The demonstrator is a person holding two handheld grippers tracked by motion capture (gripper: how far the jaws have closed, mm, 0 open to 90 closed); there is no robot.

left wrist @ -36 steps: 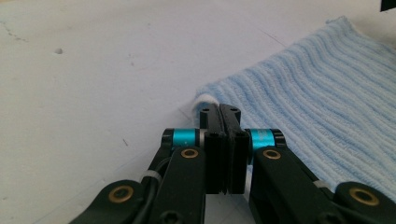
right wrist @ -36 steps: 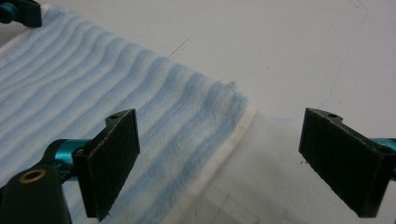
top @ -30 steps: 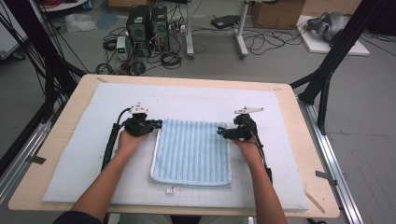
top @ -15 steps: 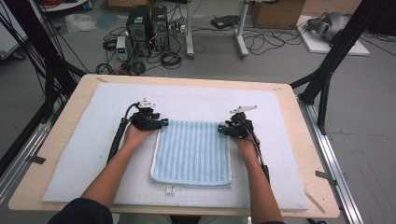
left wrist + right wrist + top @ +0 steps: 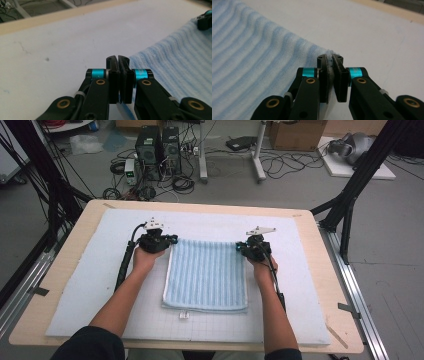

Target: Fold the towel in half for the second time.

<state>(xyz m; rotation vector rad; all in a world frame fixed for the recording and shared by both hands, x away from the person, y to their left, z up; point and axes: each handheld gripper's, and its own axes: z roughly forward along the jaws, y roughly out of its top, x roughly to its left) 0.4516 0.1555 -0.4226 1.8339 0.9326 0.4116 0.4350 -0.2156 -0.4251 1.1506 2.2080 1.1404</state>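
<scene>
Your towel (image 5: 206, 276) is pale blue with ribbed stripes running away from you, folded into a near square, a small white tag at its near edge. It lies flat in the middle of the white mat (image 5: 100, 290) that covers the wooden bench (image 5: 330, 270). Beyond the bench, computer towers (image 5: 157, 145) and loose cables (image 5: 295, 162) sit on a grey floor. Your left gripper (image 5: 170, 240) has its fingers pressed together at the towel's far left corner; your right gripper (image 5: 241, 248) pinches the far right corner's cloth. Since half a second ago, both hands have slid farther along the sides, reaching those far corners.
</scene>
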